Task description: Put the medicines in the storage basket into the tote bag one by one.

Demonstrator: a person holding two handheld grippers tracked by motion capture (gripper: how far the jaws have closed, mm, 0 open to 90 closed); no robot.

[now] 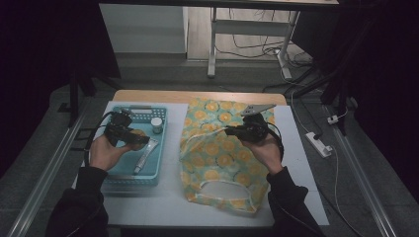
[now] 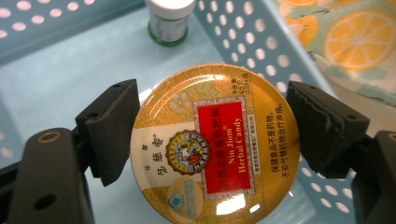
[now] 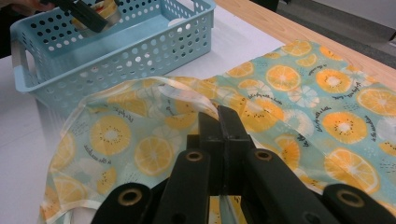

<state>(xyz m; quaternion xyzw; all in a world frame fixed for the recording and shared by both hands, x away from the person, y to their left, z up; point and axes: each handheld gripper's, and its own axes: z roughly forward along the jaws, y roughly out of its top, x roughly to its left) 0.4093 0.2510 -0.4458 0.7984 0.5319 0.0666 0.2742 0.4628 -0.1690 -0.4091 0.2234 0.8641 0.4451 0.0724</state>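
The left claw (image 2: pixel 212 135) holds a round candy tin (image 2: pixel 210 144) above the blue basket (image 1: pixel 111 175), while the right claw (image 3: pixel 219 126) pinches the fruit-print bag (image 3: pixel 289 107) at its opening. The tin is not yet in the bag; a tube (image 1: pixel 145 155) and jar (image 1: pixel 156 125) remain in the basket.

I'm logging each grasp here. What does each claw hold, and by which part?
The left claw grips the round candy tin across its rim. The right claw pinches the orange-print bag at its handle edge.

Basket (image 1: pixel 153 174) wall between tin (image 2: pixel 210 144) and bag (image 1: pixel 222 158); small bottle (image 2: pixel 169 21) just ahead.
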